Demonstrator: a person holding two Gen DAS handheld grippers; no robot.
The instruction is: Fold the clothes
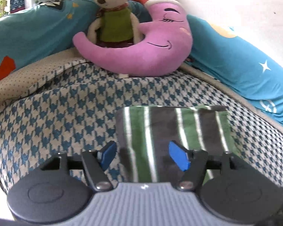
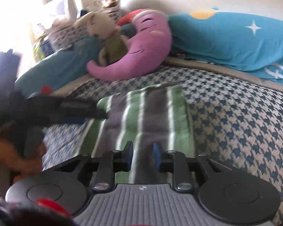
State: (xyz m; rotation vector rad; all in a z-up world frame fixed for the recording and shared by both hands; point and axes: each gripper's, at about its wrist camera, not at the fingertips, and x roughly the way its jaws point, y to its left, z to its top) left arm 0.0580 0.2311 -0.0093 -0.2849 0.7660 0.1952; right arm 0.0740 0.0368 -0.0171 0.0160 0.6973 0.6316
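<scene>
Item: green-grey striped fleece garment [image 1: 171,130], folded, on houndstooth bed cover [image 1: 66,113]. Long axis runs fwd from both grippers. L gripper [image 1: 144,155] released, straddling left edge. R gripper [image 2: 143,155] part-open, over near hem, nothing held.

Open houndstooth bed [image 1: 56,113] left and right of the folded striped garment [image 1: 169,128]; blocked behind by moon pillow [image 1: 141,52], stuffed rabbit [image 1: 113,18], teal pillows [image 1: 235,62].
</scene>
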